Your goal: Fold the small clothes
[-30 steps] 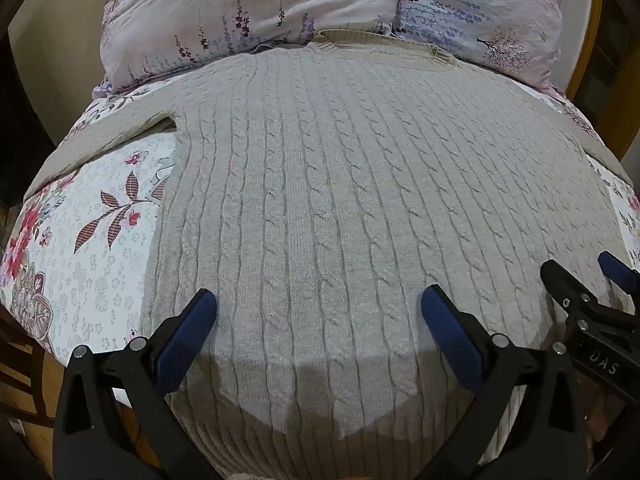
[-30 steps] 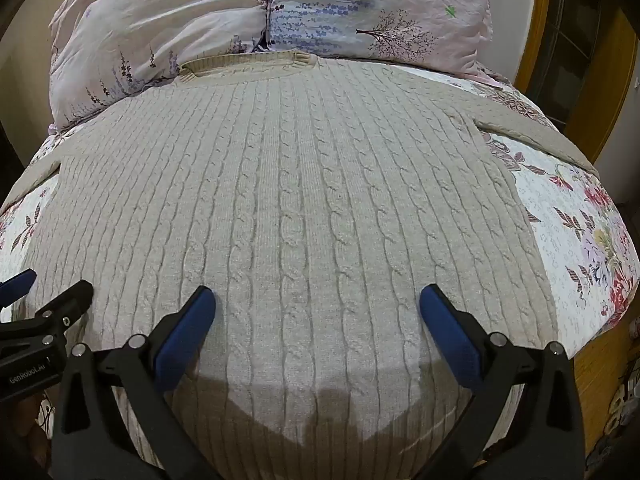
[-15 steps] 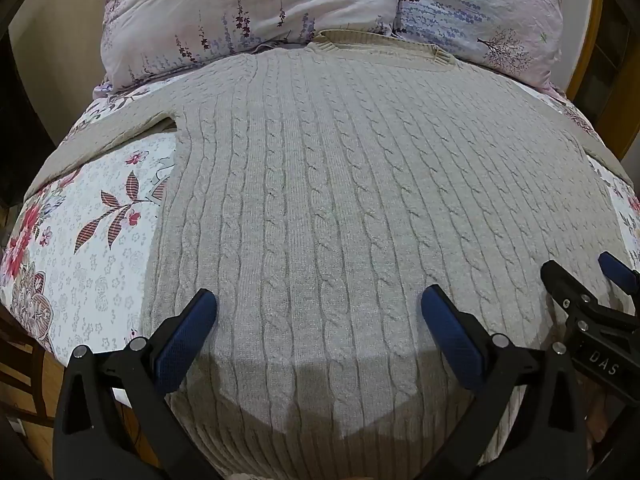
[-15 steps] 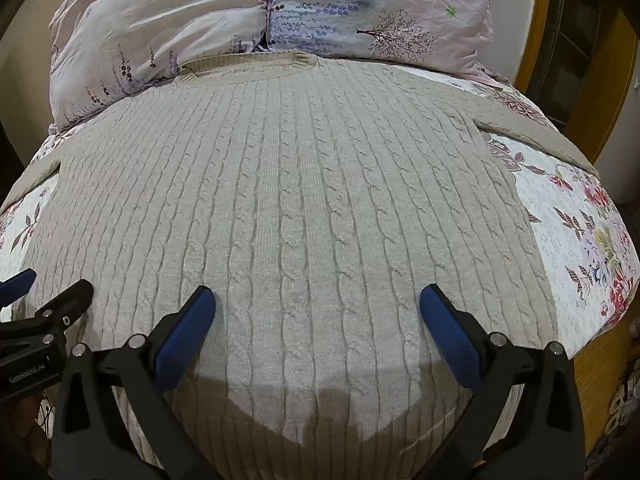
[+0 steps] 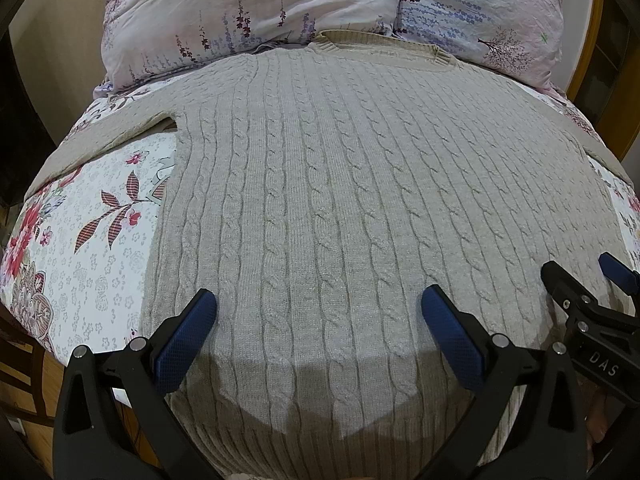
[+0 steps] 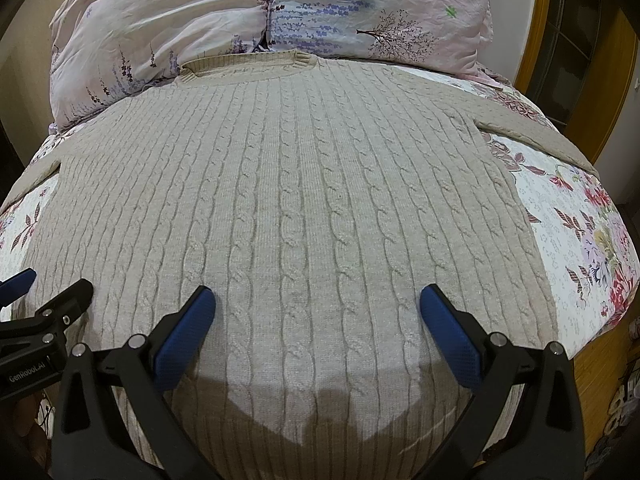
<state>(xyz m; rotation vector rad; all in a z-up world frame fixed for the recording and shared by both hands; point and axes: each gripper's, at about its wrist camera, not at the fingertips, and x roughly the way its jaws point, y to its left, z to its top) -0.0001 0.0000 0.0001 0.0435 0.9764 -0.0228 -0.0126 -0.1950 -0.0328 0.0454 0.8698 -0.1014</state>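
A beige cable-knit sweater [image 5: 340, 200] [image 6: 304, 208] lies flat on the bed, collar [image 5: 380, 46] [image 6: 248, 66] toward the pillows, sleeves spread to both sides. My left gripper [image 5: 318, 312] hovers open above the sweater's lower left part, nothing between its blue pads. My right gripper [image 6: 318, 310] is open over the lower right part, also holding nothing. Each gripper shows at the edge of the other's view: the right gripper [image 5: 584, 280] at the right side, the left gripper [image 6: 52, 288] at the left side. The hem is hidden under the gripper bodies.
A floral bedsheet [image 5: 80, 240] [image 6: 580, 240] shows on both sides of the sweater. Two pale floral pillows [image 5: 320, 4] [image 6: 280, 8] lie at the head. A wooden frame [image 6: 540, 32] stands at the right; the bed's near edge drops to a wooden floor [image 6: 600, 360].
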